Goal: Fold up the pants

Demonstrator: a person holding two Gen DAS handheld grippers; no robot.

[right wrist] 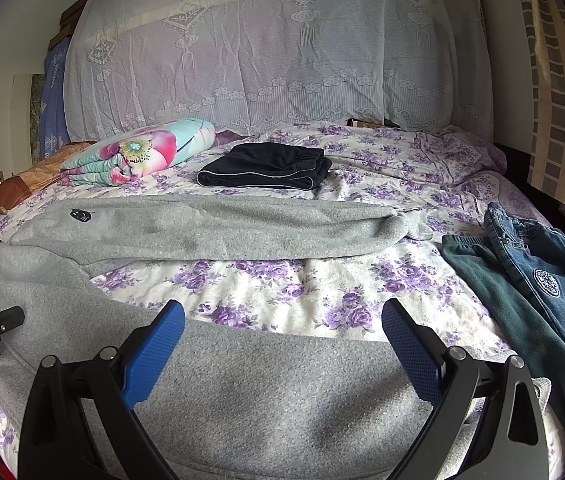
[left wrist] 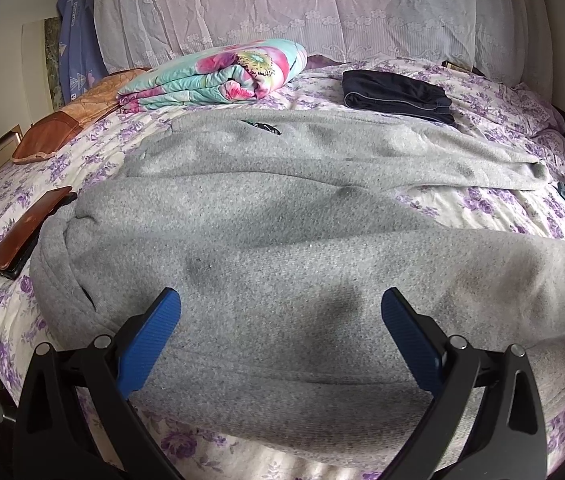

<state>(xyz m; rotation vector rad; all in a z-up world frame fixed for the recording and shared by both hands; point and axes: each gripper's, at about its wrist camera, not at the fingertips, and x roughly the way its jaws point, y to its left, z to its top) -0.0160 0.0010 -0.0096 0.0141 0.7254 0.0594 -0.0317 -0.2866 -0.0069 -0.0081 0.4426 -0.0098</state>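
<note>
Two grippers, both released with blue fingers spread wide, hover over grey sweatpants (left wrist: 282, 216) spread on a floral bedsheet (right wrist: 282, 284). Under my left gripper (left wrist: 281, 300) lies the waist end; under my right gripper (right wrist: 283, 312), the near leg. Beyond them sits a folded dark garment (right wrist: 266, 166); denim jeans (right wrist: 542, 264) lie right of my right gripper

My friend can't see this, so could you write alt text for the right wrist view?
Open blue-tipped tongs hover over grey pants spread across a floral bedsheet. Folded dark pants lie behind, jeans at right.
</note>
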